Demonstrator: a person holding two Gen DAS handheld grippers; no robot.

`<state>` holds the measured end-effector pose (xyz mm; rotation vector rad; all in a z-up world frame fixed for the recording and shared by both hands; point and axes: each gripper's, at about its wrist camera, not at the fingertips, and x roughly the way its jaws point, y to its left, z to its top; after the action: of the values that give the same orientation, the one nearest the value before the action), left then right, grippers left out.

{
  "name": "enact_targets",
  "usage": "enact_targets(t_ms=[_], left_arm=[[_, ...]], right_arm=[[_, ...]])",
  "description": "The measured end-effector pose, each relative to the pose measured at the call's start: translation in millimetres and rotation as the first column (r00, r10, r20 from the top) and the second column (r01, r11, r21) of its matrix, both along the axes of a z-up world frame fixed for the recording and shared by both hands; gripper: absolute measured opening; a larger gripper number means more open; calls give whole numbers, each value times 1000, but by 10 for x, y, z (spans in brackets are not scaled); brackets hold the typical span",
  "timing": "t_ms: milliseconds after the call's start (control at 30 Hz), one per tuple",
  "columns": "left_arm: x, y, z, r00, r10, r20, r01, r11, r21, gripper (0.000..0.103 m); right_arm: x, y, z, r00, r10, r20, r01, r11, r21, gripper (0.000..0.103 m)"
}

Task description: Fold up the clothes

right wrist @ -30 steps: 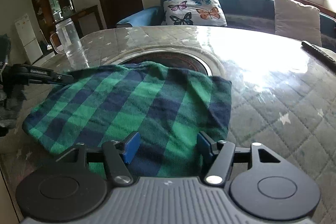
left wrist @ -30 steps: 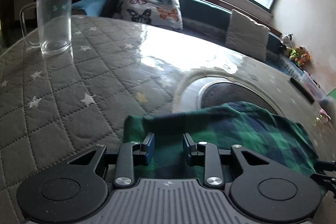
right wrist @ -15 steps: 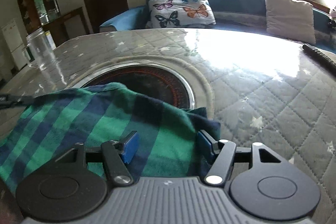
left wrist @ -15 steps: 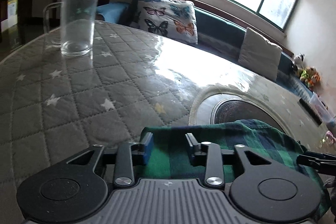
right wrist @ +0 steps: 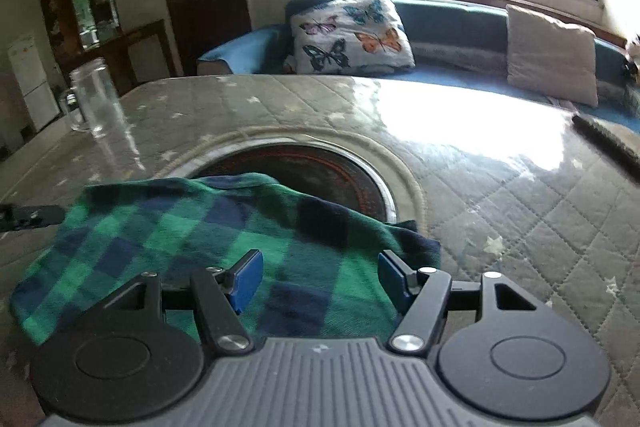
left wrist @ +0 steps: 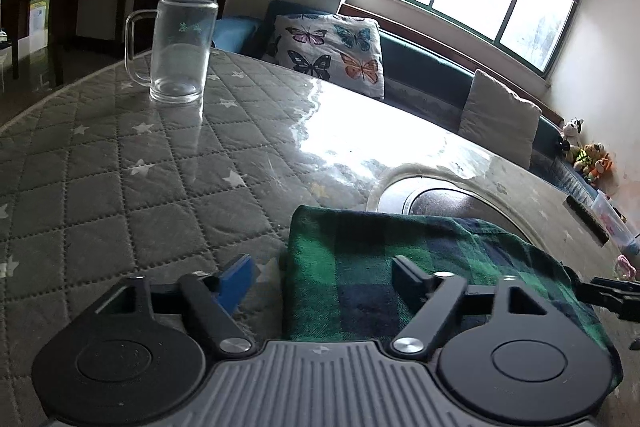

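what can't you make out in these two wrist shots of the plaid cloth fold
- Near edge of the plaid cloth: hidden in both wrist views by the gripper bodies.
- How many layers the cloth has: not readable in either view.
- Small items at the table's far right edge: left wrist view, too small and cut by the frame.
- Glass mug: blurred in the right wrist view.
- Dark bar on the table: right wrist view, cut off by the frame.

Soft plaid cloth (left wrist: pixel 360 267) on glossy quilted table cover (left wrist: pixel 120 167); clear glass mug (left wrist: pixel 182 45).
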<state>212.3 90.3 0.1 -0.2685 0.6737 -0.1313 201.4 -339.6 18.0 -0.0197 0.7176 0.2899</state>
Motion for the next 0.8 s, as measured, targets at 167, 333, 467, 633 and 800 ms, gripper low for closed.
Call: enact_targets(t_ms=[167, 333, 467, 633, 800], left_arm=[[-59, 38, 82, 1000, 4, 30, -4, 1000, 18, 95], [-65, 123, 163, 999, 30, 37, -31, 999, 31, 103], [-69, 203, 220, 998, 47, 30, -47, 999, 21, 103], [-112, 219, 237, 999, 39, 13, -40, 998, 42, 103], [-183, 272, 187, 999, 37, -20, -36, 999, 29, 103]], right_arm=[[-284, 162, 122, 994, 102, 37, -102, 995, -15, 66], [-612, 446, 133, 965, 255, 53, -250, 964, -95, 77], [-762, 700, 105, 930, 365, 43, -358, 926, -120, 78], [-842, 1095, 21, 872, 489, 28, -480, 864, -152, 78], [-905, 1540, -71, 794, 608, 13, -593, 779, -204, 76]])
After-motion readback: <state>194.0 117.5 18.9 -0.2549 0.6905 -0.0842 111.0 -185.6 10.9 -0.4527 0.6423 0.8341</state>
